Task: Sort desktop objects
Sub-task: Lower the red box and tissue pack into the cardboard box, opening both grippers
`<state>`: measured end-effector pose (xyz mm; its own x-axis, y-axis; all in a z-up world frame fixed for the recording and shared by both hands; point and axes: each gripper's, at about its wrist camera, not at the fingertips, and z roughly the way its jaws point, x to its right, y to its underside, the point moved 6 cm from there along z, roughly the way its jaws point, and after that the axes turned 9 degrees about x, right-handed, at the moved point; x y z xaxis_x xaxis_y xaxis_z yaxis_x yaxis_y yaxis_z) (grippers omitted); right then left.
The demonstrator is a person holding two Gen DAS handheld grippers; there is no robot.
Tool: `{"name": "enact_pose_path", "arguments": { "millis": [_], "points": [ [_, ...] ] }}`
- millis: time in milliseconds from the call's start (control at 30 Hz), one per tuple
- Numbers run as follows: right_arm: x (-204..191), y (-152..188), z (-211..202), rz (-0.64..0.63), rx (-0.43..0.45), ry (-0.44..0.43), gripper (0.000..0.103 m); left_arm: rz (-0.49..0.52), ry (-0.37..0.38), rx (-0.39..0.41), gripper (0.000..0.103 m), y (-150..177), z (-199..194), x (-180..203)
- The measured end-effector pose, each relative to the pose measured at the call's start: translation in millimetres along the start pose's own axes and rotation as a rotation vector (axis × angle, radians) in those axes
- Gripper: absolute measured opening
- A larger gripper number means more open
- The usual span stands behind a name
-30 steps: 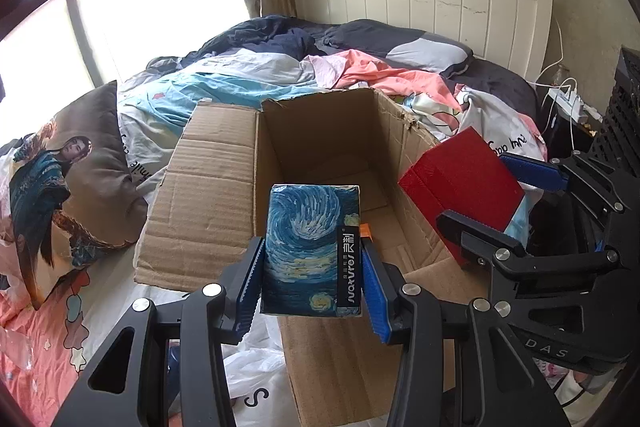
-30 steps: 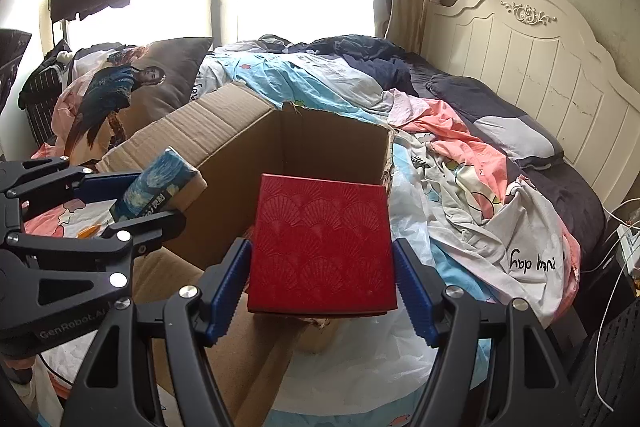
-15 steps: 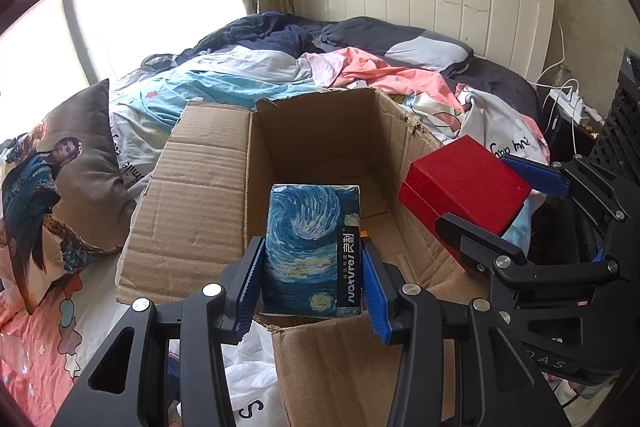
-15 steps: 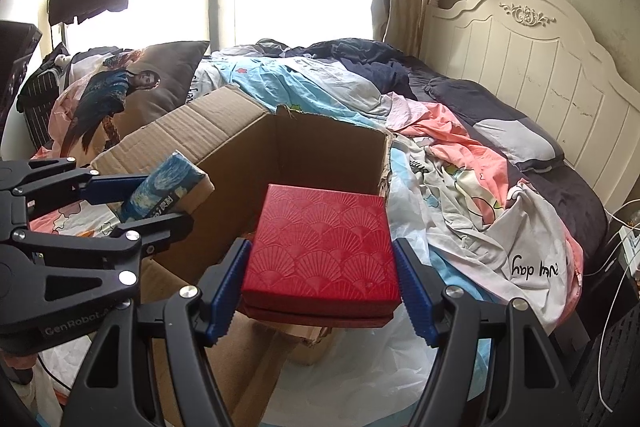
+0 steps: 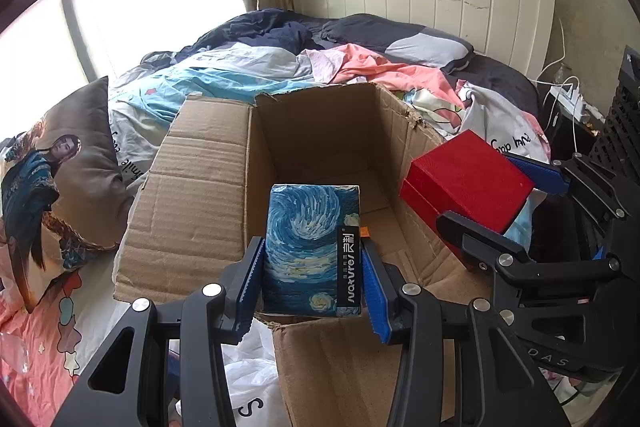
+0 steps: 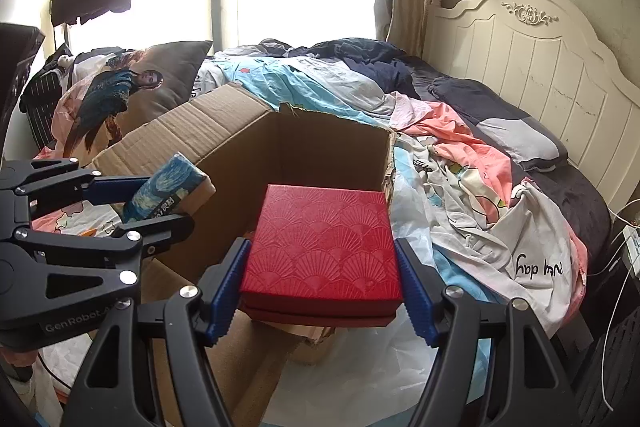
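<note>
Jaws of the left gripper (image 5: 312, 281) are clamped on the sides of a blue box (image 5: 314, 247) printed with a swirling night-sky pattern, held upright over the near edge of an open cardboard carton (image 5: 320, 147). Jaws of the right gripper (image 6: 322, 289) are clamped on a flat red box (image 6: 324, 247) with an embossed fan texture, held level over the carton's right side. Both grippers point forward side by side. Bare corrugated floor shows inside the carton, whose flaps are folded outward. It rests on a bed (image 6: 460, 115) strewn with rumpled bedding, beside a printed pillow (image 5: 52, 179).
</note>
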<state>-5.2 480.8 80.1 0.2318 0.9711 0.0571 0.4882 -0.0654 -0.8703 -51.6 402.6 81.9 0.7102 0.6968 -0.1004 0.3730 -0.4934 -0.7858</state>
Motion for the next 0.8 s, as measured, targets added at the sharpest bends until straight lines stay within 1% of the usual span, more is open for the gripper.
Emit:
{"name": "enact_pose_path", "arguments": {
  "millis": [433,567,633,700,733,767,800],
  "points": [
    [3,0,1,-0.007,-0.002,-0.007,0.067,-0.005,0.002,0.002,0.046,0,-2,1],
    [3,0,2,-0.016,-0.004,-0.005,0.068,-0.012,0.002,-0.002,0.049,1,0,1],
    [2,1,2,-0.021,-0.004,-0.003,0.069,-0.013,-0.023,-0.002,0.057,1,0,-3],
    [3,1,2,-0.02,-0.004,-0.003,0.069,-0.018,-0.068,0.008,0.075,1,-1,-9],
    [4,1,2,-0.013,-0.005,-0.005,0.07,-0.022,-0.085,0.013,0.078,1,-2,-13],
    [5,0,2,-0.003,-0.005,-0.008,0.073,-0.031,-0.095,0.016,0.086,1,-3,-16],
    [6,0,1,0.007,-0.002,-0.011,0.077,-0.043,-0.099,0.018,0.09,1,-4,-19]
  ]
}}
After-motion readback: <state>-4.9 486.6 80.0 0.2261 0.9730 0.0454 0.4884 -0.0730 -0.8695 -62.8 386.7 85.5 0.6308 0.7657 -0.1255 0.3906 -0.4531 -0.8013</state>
